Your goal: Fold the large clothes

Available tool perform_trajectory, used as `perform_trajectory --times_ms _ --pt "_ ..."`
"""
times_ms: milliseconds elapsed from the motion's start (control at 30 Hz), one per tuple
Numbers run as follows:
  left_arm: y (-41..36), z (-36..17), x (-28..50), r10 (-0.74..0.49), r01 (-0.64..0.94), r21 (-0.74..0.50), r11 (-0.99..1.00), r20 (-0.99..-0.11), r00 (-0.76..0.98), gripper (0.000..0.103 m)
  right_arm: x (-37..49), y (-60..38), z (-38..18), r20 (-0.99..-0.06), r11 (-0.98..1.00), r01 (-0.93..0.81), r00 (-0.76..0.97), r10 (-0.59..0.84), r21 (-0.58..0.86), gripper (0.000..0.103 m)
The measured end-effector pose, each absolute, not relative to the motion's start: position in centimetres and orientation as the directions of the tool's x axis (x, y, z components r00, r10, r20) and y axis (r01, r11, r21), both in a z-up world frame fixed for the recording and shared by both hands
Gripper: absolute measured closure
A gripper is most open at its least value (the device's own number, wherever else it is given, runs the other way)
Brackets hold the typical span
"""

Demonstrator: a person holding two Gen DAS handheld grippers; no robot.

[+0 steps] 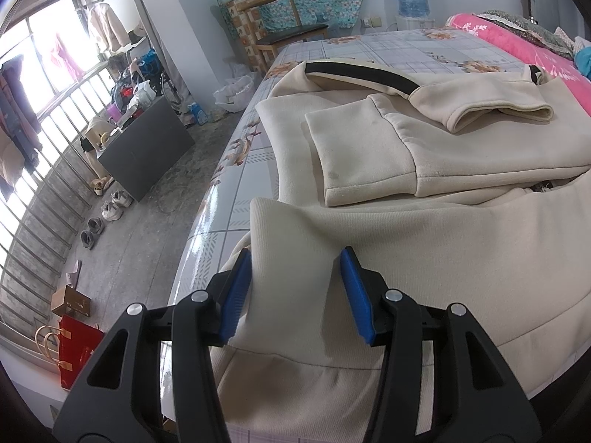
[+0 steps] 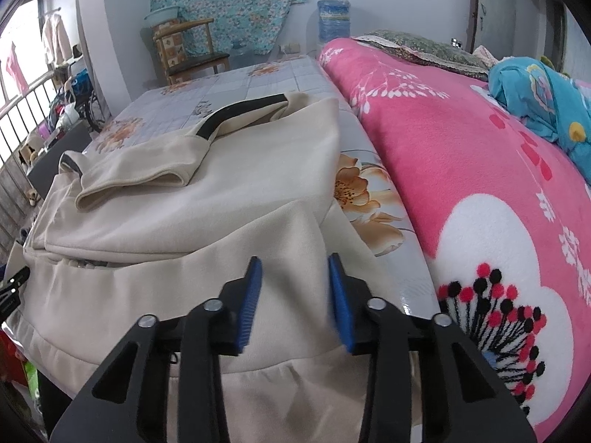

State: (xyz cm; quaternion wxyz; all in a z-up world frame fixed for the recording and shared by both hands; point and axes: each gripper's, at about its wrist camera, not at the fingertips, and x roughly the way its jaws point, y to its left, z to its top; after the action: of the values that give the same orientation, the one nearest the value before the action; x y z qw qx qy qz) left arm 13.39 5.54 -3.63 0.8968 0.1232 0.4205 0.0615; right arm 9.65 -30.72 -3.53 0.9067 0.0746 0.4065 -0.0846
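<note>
L wrist view, far left: barred window wall w/ hanging clothes, then bare grey concrete floor — open strip betw. the window side and the bed, only rows of shoes, a dark grey box-shaped cabinet and a red paper bag along it. Next the glossy floral-print bed sheet, its long edge running diag. up to a wooden armchair at the far end. Cream fleece hoodie w/ black sleeve stripe lies spread on the sheet, hem at the near bed edge, both sleeves folded across the body, pouch pocket up. Left gripper: blue pads apart, cream hem cloth between them, not visibly pinched. R wrist view: same hoodie, its right side ending just short of a bare strip of sheet, then a pink plush flower-print blanket bunched high — little room that side. Right gripper over the hem's right part, jaws parted but narrower than the left's, cloth between, no clear pinch. Only this view shows a turquoise patterned bundle on the blanket in full; floor and shoes show only in the L view.
</note>
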Motion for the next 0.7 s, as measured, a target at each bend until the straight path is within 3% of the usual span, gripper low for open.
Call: perform_trajectory --times_ms 167,700 --pt "5.7 -3.5 13.4 0.216 -0.009 0.273 0.962 -0.741 0.636 0.056 9.2 -31.5 -3.3 -0.745 0.972 0.219 0.663 -0.08 0.09 0.086" --pt "7.1 -3.6 13.8 0.137 -0.04 0.143 0.989 -0.774 0.618 0.06 11.3 -31.1 -3.2 -0.8 0.993 0.107 0.591 -0.106 -0.053 0.086"
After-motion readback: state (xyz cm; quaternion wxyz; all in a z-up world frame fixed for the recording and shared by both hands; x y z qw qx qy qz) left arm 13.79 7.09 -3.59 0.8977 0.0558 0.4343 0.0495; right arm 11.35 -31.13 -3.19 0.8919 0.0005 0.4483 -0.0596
